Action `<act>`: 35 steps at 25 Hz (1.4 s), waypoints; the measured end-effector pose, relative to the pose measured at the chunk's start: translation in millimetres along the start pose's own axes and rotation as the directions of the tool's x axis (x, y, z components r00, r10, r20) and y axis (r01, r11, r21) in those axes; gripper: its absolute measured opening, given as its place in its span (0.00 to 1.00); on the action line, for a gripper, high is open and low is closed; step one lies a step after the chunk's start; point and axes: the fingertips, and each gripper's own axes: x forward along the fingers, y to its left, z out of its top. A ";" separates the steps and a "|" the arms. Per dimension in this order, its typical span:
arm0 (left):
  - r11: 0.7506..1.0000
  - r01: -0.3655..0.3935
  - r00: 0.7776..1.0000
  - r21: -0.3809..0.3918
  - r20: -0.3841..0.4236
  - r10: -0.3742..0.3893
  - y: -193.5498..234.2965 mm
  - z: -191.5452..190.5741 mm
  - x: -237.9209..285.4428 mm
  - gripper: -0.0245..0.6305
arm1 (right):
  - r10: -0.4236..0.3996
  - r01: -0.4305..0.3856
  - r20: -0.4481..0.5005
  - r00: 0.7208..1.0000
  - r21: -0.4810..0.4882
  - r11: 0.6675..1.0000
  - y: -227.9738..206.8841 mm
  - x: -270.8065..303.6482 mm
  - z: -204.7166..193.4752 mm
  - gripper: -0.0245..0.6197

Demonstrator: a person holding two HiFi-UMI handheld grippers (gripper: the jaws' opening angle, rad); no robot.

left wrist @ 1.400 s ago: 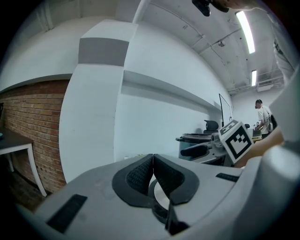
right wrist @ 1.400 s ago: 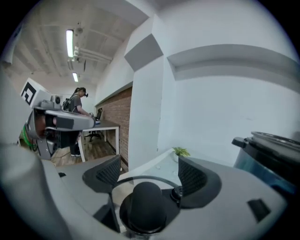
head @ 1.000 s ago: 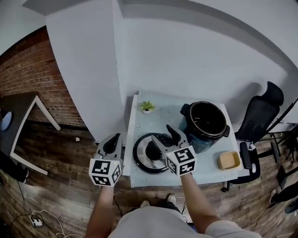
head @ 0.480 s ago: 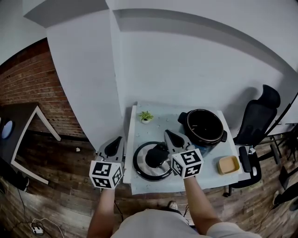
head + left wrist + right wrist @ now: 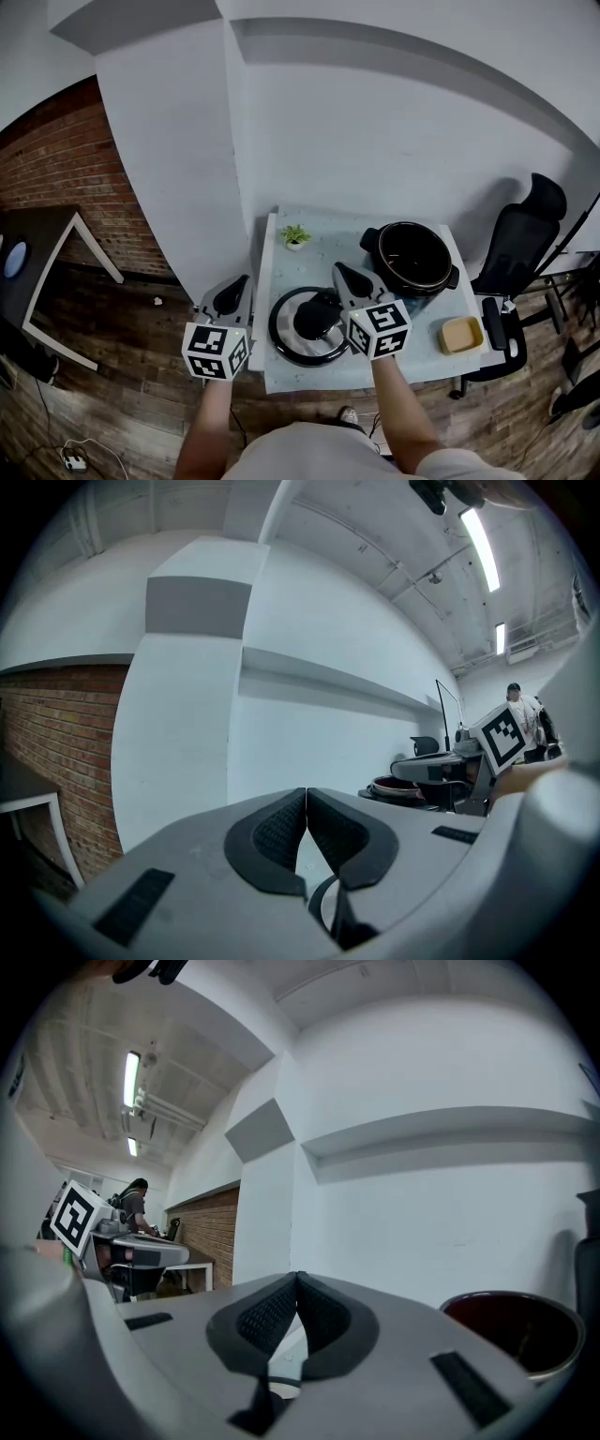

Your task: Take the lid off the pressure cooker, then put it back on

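The black pressure cooker pot [image 5: 410,258] stands open at the back right of the pale table [image 5: 281,370]. Its round lid [image 5: 286,342] lies flat on the table's front left, black knob [image 5: 312,319] up. My right gripper [image 5: 341,273] hovers just right of the knob, jaws shut on nothing. My left gripper [image 5: 235,287] hangs off the table's left edge, also shut and empty. In the left gripper view the pads [image 5: 281,829] touch and the pot [image 5: 396,787] shows far right. The pot's rim [image 5: 511,1326] sits at the lower right of the right gripper view.
A small potted plant [image 5: 295,235] stands at the table's back left and a tan tray [image 5: 460,334] at its front right corner. A black office chair [image 5: 523,242] is to the right, a white pillar [image 5: 178,159] and brick wall [image 5: 66,141] to the left.
A second ago my right gripper's jaws looked apart over the lid; now they are together. Over the last half second hardly anything has moved.
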 end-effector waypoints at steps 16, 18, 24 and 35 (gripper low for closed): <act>1.000 0.002 0.999 -0.009 -0.033 -0.002 -2.6 -12.2 1.6 0.06 | 0.071 -0.071 0.004 0.997 -0.016 0.997 8.5 3.8 -9.1 0.53; 1.000 -0.001 0.999 -0.011 -0.039 0.001 -2.6 -14.7 1.2 0.06 | 0.081 -0.081 0.002 0.997 -0.020 0.997 10.2 5.0 -10.9 0.63; 1.000 -0.009 0.998 -0.024 -0.057 0.007 -2.2 -21.2 1.3 0.06 | 0.096 -0.097 -0.025 0.995 -0.025 0.995 10.6 11.8 -20.0 0.71; 0.998 -0.051 0.997 -0.022 -0.052 0.050 4.4 -45.9 4.6 0.06 | 0.146 -0.155 -0.196 0.970 -0.029 0.988 17.9 34.3 -90.1 0.72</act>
